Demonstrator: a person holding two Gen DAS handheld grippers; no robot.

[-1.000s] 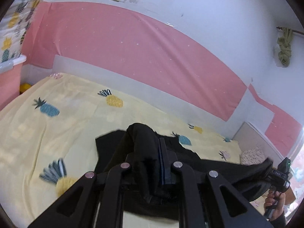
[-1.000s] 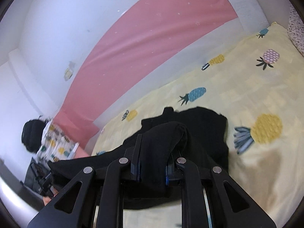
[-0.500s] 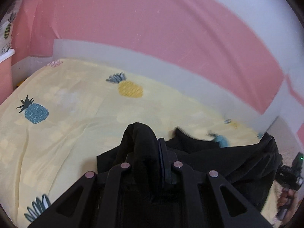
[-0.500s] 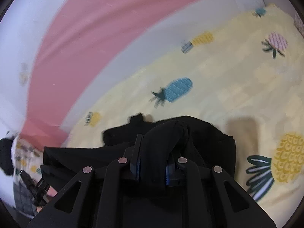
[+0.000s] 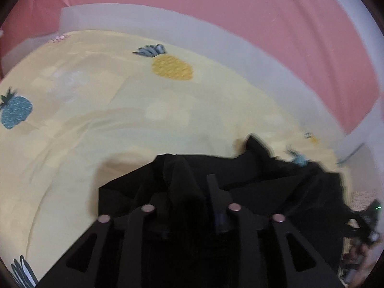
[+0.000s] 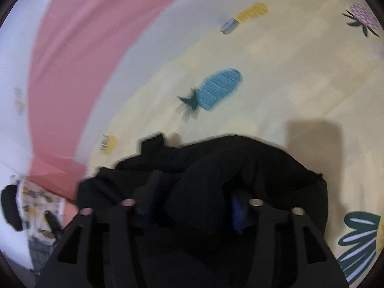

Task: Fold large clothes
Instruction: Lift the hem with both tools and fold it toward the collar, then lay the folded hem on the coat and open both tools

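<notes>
Garment: black garment (image 5: 276, 182), rumpled, bunched across lower frame over yellow pineapple sheet (image 5: 100, 120).
Left gripper (image 5: 192, 192): pinching a fabric fold.
Right gripper (image 6: 194, 192): clamping a thick fold.

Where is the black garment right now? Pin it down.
The black garment stretches between both grippers, low in both wrist views, pinched by the left gripper and right gripper above the pineapple-print sheet.

Both claws have carried the black garment (image 5: 276, 180) lower toward the sheet (image 5: 96, 124)
</notes>
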